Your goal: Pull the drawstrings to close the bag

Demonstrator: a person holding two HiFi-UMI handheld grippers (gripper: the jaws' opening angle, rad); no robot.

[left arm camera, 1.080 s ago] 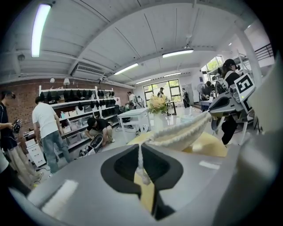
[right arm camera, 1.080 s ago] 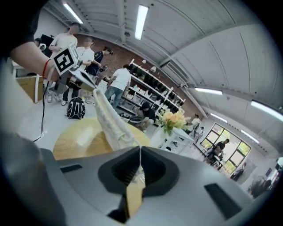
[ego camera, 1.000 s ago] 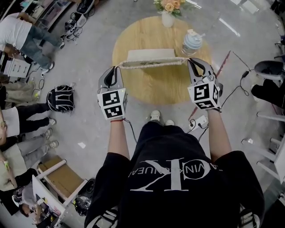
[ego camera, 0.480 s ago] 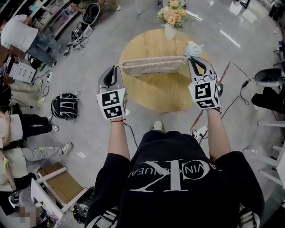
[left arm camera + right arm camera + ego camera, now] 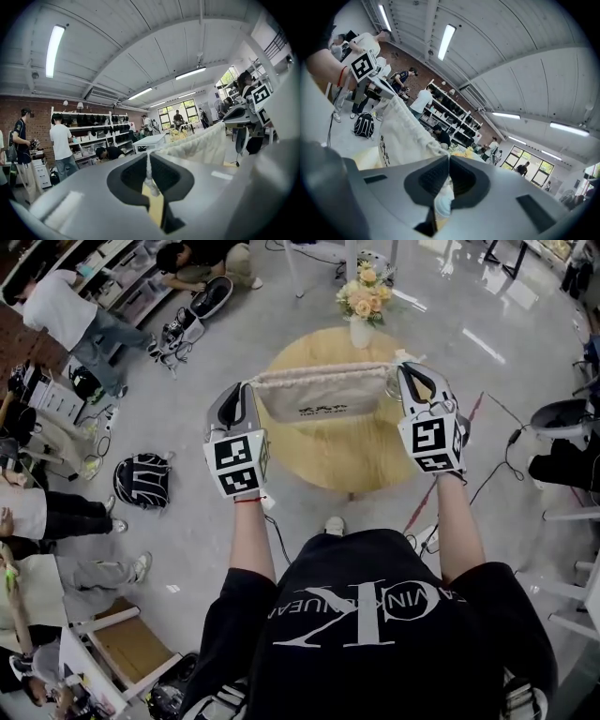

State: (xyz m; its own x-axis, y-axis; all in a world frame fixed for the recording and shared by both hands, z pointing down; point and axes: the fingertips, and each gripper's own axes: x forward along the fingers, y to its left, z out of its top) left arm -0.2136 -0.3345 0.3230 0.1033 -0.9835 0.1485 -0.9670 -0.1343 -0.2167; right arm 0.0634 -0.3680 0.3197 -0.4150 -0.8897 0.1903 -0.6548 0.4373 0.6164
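A cream drawstring bag with small dark print hangs in the air above the round wooden table, its gathered mouth stretched level between my two grippers. My left gripper is shut on the left drawstring, which runs out between its jaws to the bag. My right gripper is shut on the right drawstring, and the bag hangs just beyond its jaws. The bag's bottom hangs off the tabletop.
A vase of flowers stands at the table's far edge. A striped backpack lies on the floor to the left. Several people sit or crouch along the left side and back. Chairs and cables are at the right.
Both grippers have risen together with the drawstrings, and the bag has come up off the table and now hangs between them.
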